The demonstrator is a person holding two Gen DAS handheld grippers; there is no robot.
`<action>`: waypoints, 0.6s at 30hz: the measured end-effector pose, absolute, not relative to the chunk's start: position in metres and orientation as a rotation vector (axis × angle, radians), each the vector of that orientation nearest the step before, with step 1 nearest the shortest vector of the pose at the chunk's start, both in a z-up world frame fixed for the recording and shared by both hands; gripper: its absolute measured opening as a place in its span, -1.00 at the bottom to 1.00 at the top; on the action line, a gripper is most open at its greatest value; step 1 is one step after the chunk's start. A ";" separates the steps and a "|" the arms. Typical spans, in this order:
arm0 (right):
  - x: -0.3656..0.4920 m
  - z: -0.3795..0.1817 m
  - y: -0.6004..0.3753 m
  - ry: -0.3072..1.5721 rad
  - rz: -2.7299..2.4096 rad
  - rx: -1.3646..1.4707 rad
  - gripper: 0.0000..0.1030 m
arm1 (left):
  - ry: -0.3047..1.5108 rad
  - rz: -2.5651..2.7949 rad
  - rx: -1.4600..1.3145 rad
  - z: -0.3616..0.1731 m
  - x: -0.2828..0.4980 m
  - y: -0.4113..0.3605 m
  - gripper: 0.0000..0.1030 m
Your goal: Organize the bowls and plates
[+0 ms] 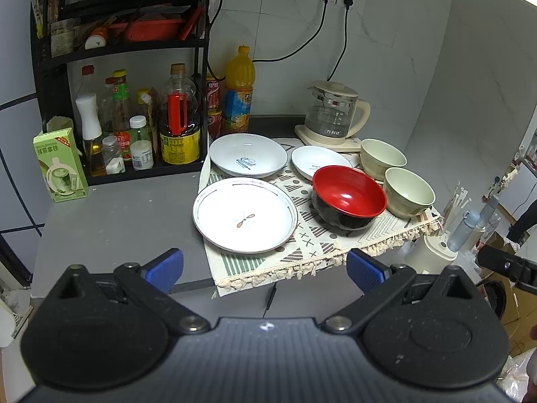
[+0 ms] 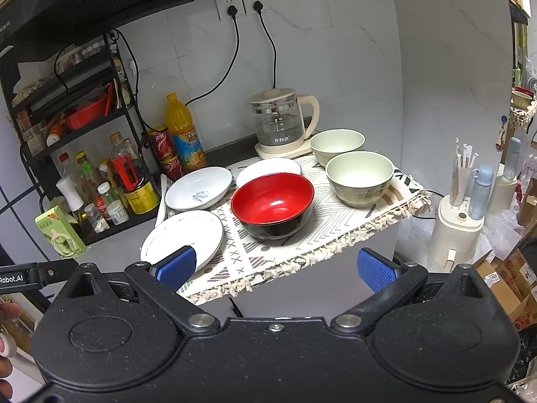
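Left wrist view: left gripper, jaws spread wide and holding nothing, poised off the near edge of the grey tabletop. Directly ahead at 12 o'clock, nearest the jaws: large white round plate with a thin dark rim line and small leaf motif, lying flat, half on the patterned fringed cloth, half overhanging onto bare tabletop. Beyond it at 12 o'clock: white shallow dish with blue script. At 1 o'clock: small white dish, partly hidden behind the red-lined black bowl. At 2 o'clock: two pale green ceramic bowls, side by side, upright.

Right wrist view: right gripper, jaws likewise wide and empty. Red-lined black bowl at 12 o'clock, upright, apart from both blue pads. Leaf-motif plate at 10 o'clock, partly behind the left-hand pad; contact not determinable. Pale green bowls at 1 o'clock.

Judged: plates circular, so no preferred long axis; rim approach needed. Left gripper better aligned with the plates, right gripper with the bowls. Stacking not yet begun.
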State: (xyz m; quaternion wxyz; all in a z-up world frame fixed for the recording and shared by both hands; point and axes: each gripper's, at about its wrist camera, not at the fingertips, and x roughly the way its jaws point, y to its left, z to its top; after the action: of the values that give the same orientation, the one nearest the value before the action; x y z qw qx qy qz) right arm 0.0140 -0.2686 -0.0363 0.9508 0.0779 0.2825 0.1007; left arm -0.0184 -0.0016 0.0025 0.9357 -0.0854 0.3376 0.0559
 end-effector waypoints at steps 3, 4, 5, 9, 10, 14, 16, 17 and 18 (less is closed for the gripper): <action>0.017 -0.037 -0.266 0.578 0.206 0.155 1.00 | 0.690 0.116 -0.173 0.003 -0.018 0.001 0.99; 0.017 -0.038 -0.266 0.579 0.207 0.154 1.00 | 0.690 0.118 -0.172 0.003 -0.017 0.001 0.99; 0.018 -0.038 -0.265 0.579 0.208 0.152 1.00 | 0.691 0.119 -0.170 0.003 -0.017 0.002 0.99; 0.021 -0.039 -0.265 0.579 0.209 0.147 1.00 | 0.693 0.124 -0.164 0.002 -0.016 0.005 0.99; 0.022 -0.039 -0.266 0.580 0.207 0.149 1.00 | 0.694 0.128 -0.166 0.002 -0.014 0.007 0.99; 0.027 -0.041 -0.266 0.586 0.195 0.151 1.00 | 0.699 0.126 -0.169 0.000 -0.011 0.009 0.99; 0.031 -0.042 -0.267 0.590 0.188 0.148 1.00 | 0.703 0.124 -0.168 -0.001 -0.008 0.008 0.99; 0.033 -0.042 -0.267 0.593 0.184 0.146 1.00 | 0.707 0.123 -0.169 -0.002 -0.006 0.008 0.99; 0.035 -0.043 -0.268 0.595 0.182 0.146 1.00 | 0.710 0.122 -0.170 -0.003 -0.004 0.008 0.99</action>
State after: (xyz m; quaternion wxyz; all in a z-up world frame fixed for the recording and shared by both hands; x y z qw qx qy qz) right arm 0.0349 -0.2683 -0.0430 0.9494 0.0716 0.2925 0.0892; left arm -0.0043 0.0080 -0.0029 0.9323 -0.0832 0.3469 0.0596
